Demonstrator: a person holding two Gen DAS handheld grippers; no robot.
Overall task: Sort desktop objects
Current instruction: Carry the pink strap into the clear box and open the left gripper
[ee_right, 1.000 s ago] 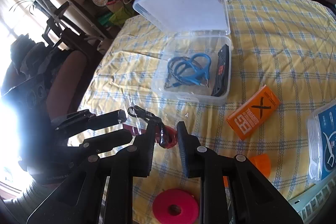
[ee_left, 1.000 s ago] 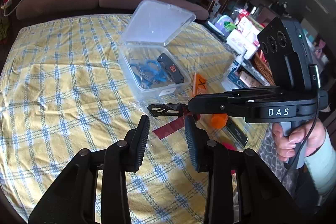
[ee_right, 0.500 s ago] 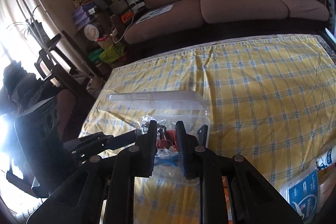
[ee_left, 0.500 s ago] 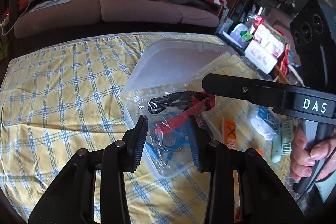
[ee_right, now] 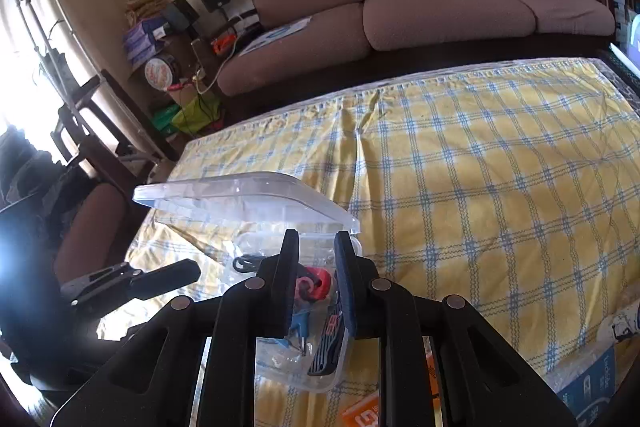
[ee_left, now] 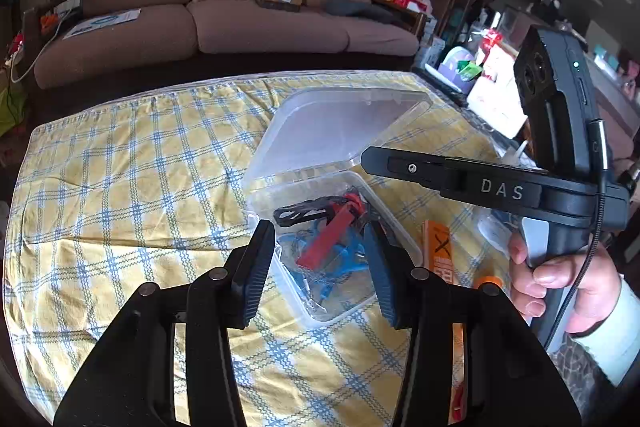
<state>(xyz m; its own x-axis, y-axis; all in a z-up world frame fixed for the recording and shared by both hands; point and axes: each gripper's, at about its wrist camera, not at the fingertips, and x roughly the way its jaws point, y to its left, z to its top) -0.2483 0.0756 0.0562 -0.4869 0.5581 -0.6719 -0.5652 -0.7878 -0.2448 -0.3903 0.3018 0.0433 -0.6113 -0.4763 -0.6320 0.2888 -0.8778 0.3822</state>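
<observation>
A clear plastic box (ee_left: 396, 239) with its lid (ee_left: 340, 123) raised stands on the yellow checked cloth. A clear bag with a black and red carabiner strap (ee_left: 320, 223) lies inside it, on blue cables (ee_left: 348, 263) and beside a black folding knife (ee_right: 328, 347). My left gripper (ee_left: 320, 263) is open and empty, just in front of the box. My right gripper (ee_right: 316, 267) hangs over the box with its jaws apart and the bag (ee_right: 312, 285) lying loose below them. The right gripper also shows in the left wrist view (ee_left: 376, 163).
An orange packet (ee_left: 438, 255) lies right of the box, also in the right wrist view (ee_right: 360, 413). An orange cap (ee_left: 488, 283) is near it. A blue and white pack (ee_right: 592, 379) lies at the right edge. A brown sofa (ee_left: 240, 7) stands behind the table.
The right gripper carried the bagged strap from the cloth up over the box and let it go. The bag now lies inside the box. The left gripper rose and followed.
</observation>
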